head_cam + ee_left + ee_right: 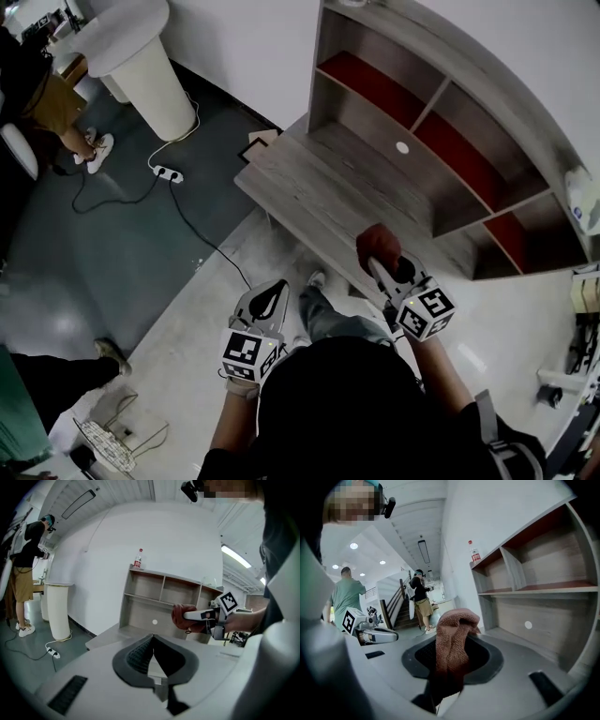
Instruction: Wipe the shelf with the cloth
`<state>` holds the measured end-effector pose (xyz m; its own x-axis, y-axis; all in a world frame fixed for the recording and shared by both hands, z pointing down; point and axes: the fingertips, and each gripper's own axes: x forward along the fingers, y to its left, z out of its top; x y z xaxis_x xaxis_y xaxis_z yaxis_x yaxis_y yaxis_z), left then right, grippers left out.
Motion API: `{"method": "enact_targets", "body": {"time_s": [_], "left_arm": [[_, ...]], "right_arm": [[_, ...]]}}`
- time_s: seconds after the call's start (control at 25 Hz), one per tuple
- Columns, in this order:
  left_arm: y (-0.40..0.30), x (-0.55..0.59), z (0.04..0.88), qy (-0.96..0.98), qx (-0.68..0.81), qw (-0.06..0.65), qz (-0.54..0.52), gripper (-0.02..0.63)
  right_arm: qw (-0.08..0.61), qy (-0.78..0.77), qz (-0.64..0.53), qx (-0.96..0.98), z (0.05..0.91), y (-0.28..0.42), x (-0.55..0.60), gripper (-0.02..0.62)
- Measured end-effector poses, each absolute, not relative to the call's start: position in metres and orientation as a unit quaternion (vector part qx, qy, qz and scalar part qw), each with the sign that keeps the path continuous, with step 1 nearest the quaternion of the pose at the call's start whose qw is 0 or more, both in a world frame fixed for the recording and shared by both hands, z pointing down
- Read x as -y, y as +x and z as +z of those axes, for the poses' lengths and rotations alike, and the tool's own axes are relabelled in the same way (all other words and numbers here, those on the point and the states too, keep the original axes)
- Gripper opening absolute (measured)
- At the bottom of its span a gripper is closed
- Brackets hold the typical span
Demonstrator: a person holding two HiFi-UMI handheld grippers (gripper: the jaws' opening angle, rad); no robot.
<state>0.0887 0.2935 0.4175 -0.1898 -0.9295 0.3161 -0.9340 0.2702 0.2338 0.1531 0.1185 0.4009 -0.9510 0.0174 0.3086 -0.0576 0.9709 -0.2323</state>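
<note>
The grey shelf [375, 173] is lying just ahead of the right gripper [384, 264], which is pinching the brown cloth [452, 639] bunched upright between its jaws, while the left gripper [153, 638], seemingly closed on nothing, is hanging farther back.

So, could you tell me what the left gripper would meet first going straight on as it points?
The left gripper, shut and empty, would likely meet the shelf at its back panel by the white disc; depth is unclear.
</note>
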Motion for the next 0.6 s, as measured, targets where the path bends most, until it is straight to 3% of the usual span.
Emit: {"method": "enact_targets", "body": {"time_s": [0.28, 0.6], "left_arm": [[0.005, -0.217, 0.406, 0.632, 0.748, 0.196, 0.041, 0.006], [-0.030, -0.128, 0.396, 0.670, 0.714, 0.194, 0.062, 0.007]], "right_arm": [[0.153, 0.026, 0.134, 0.979, 0.404, 0.079, -0.063, 0.094], [0.156, 0.057, 0.156, 0.974, 0.416, 0.049, -0.006, 0.094]]}}
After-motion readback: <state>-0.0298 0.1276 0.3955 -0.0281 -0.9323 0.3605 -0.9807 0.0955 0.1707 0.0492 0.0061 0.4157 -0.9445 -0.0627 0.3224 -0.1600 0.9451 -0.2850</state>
